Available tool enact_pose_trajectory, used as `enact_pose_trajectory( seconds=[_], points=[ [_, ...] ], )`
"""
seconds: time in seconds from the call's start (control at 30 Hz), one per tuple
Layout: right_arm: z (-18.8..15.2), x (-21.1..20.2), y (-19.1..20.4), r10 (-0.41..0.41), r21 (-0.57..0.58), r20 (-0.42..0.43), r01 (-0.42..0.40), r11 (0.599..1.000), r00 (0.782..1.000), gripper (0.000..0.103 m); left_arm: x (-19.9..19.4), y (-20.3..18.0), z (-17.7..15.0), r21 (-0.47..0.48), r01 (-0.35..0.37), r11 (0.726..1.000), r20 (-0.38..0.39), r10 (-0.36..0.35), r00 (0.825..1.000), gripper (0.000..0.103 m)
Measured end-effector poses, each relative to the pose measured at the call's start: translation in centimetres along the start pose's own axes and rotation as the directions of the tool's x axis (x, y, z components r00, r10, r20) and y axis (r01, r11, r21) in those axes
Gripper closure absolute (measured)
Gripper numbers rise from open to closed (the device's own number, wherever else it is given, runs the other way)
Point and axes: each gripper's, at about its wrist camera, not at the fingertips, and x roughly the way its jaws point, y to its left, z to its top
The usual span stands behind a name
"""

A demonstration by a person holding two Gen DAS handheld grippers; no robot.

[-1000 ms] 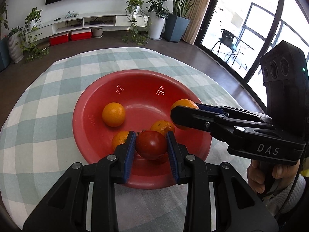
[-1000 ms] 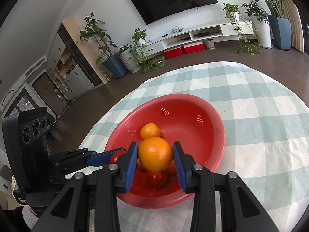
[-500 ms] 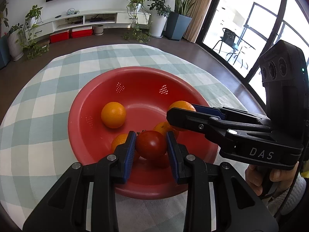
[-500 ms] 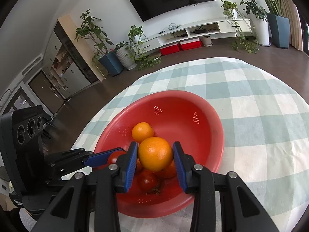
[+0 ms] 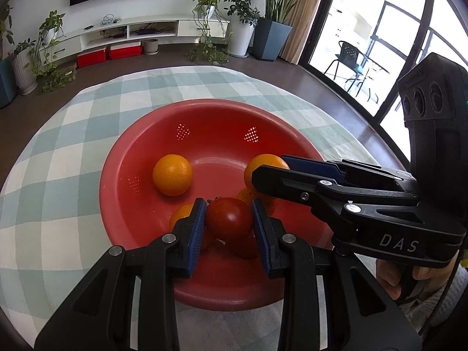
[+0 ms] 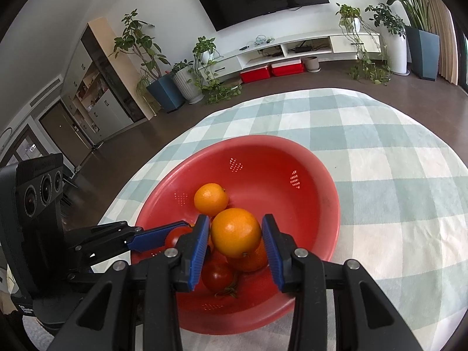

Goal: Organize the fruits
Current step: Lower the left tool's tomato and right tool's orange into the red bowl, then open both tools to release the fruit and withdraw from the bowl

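A red colander bowl (image 5: 140,152) sits on the checked tablecloth and holds several oranges and tomatoes. My left gripper (image 5: 229,219) is shut on a red tomato (image 5: 229,218) and holds it above the bowl's near side. My right gripper (image 6: 235,234) is shut on an orange (image 6: 235,232) above the bowl (image 6: 316,181). That gripper reaches in from the right in the left wrist view, its orange (image 5: 260,161) partly hidden by its fingers. A loose orange (image 5: 172,174) lies at the bowl's left. A tomato (image 6: 217,275) and another orange (image 6: 210,199) lie below.
The round table carries a green and white checked cloth (image 5: 58,146). Its edge curves round behind the bowl. Beyond are a dark floor, a TV unit, potted plants and glass doors on the right. A hand (image 5: 400,278) holds the right gripper.
Both grippers have risen slightly and drawn back with their fruit still held; the bowl sits lower and farther in both views. The fruit in the bowl has not moved.
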Motion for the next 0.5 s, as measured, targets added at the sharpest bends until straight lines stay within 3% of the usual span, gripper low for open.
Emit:
enact_pose_trajectory(
  seconds=[0.37, 0.5],
  points=[
    [-0.09, -0.16, 0.22, -0.003, -0.008, 0.002, 0.003, 1.0, 1.0, 0.062, 0.13, 0.09, 0.01, 0.012, -0.014, 1.0, 0.008, 0.014, 1.0, 0.071],
    [-0.15, -0.22, 0.33, 0.0, -0.007, 0.002, 0.0, 1.0, 1.0, 0.062, 0.05, 0.28, 0.04, 0.004, -0.017, 1.0, 0.015, 0.017, 1.0, 0.064]
  ],
)
